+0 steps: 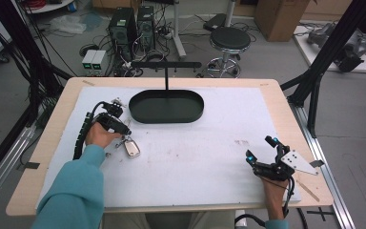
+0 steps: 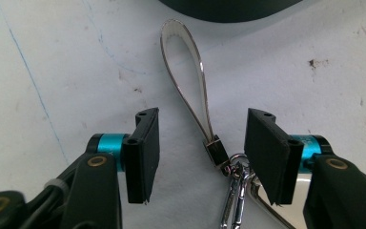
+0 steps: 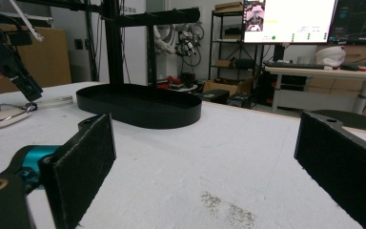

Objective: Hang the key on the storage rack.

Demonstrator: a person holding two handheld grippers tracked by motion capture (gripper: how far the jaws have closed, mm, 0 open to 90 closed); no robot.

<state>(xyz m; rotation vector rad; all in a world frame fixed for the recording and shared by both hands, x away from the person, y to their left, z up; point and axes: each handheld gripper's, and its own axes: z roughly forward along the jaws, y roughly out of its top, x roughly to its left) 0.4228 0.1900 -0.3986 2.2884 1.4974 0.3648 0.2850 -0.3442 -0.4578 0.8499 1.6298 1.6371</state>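
A silver-white key fob [image 1: 132, 148] lies on the white mat left of centre, with a metal clip [image 2: 236, 200] and a white strap loop [image 2: 186, 81] joined to it. My left gripper [image 1: 123, 136] points down over that strap. Its jaws stand open on either side of the strap's metal clasp [image 2: 217, 152], and the pads are apart from it. My right gripper [image 1: 260, 148] rests near the table's right front, wide open with nothing between its jaws. In the right gripper view the left gripper [image 3: 28, 102] hangs over the fob [image 3: 2, 117] at far left.
A black oval tray [image 1: 167, 119] with an upright T-shaped stand [image 1: 166, 64] sits at the back middle of the mat. Its rim [image 2: 228, 7] lies just beyond the strap loop. Beyond the table stand a stool [image 1: 229, 40] and computer towers [image 1: 124, 26].
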